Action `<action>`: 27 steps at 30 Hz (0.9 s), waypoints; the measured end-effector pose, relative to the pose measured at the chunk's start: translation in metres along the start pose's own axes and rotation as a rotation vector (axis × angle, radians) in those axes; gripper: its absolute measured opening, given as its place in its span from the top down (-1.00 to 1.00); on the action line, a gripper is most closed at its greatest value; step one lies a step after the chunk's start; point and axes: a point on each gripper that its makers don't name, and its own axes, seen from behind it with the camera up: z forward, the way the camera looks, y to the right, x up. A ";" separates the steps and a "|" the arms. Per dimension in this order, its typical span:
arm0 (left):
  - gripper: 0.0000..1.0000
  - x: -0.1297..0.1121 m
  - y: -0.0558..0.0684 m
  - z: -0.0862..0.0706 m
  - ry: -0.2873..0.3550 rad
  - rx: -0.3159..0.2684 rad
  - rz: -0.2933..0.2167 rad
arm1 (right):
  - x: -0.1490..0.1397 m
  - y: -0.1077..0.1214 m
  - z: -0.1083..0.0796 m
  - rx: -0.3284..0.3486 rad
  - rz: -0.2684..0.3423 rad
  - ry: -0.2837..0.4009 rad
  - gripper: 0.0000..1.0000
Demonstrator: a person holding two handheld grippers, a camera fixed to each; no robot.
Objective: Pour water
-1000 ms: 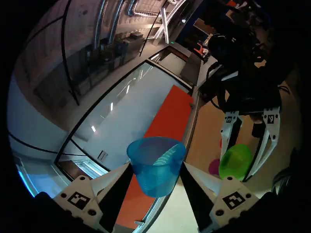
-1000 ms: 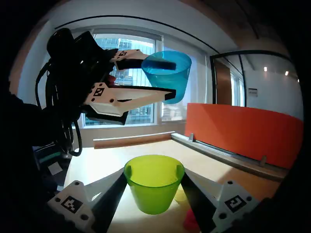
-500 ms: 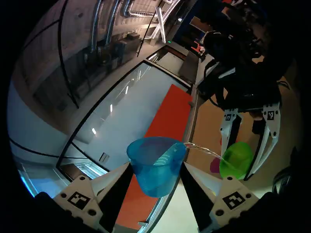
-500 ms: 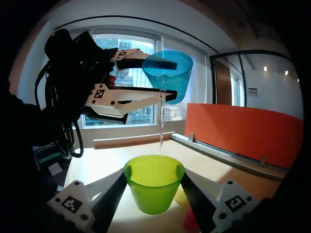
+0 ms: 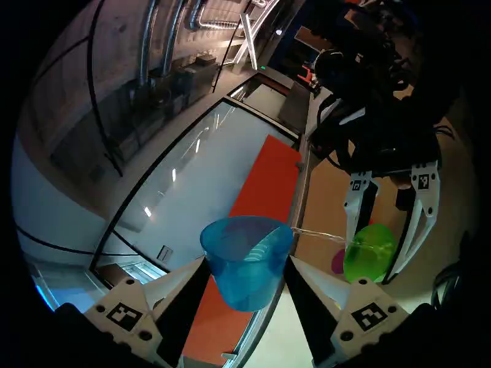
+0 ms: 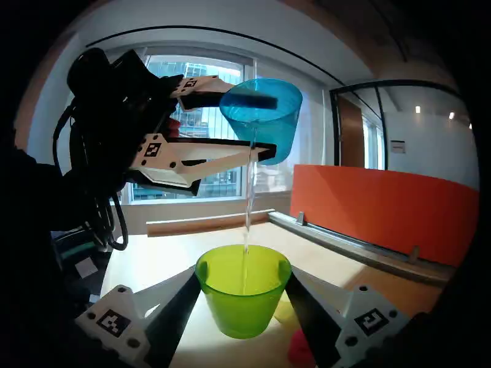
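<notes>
Blue cup (image 5: pixel 247 262): clamped between left gripper (image 5: pixel 245 265) fingers, axis tilted, mouth dipping toward right gripper (image 6: pixel 243 276).
Green cup (image 6: pixel 243 297): upright, clamped between right gripper fingers.
Water stream (image 6: pixel 248 196): thin, entering Green cup.

Bright windows (image 6: pixel 202 153), orange partition (image 6: pixel 386 211), pale wooden tabletop (image 6: pixel 178 257), glass-walled room (image 6: pixel 399 135).

Blue cup (image 5: pixel 247 264), translucent; lime-green cup (image 6: pixel 243 300); orange partition (image 6: pixel 393 208); tan tabletop (image 6: pixel 166 257); black-and-white square markers (image 6: pixel 112 322).
</notes>
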 end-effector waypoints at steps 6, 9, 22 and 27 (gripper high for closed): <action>-0.61 0.002 -0.003 0.003 0.001 0.004 0.025 | 0.002 0.002 -0.002 -0.002 0.002 0.009 -0.81; -0.61 0.004 -0.004 0.004 0.003 0.006 0.038 | 0.003 0.003 -0.003 -0.004 0.001 0.013 -0.81; -0.61 0.006 -0.006 0.008 0.000 0.011 0.076 | 0.004 0.007 -0.005 -0.008 0.001 0.018 -0.81; -0.61 0.007 -0.007 0.009 -0.002 0.013 0.088 | 0.005 0.008 -0.006 -0.010 0.001 0.021 -0.81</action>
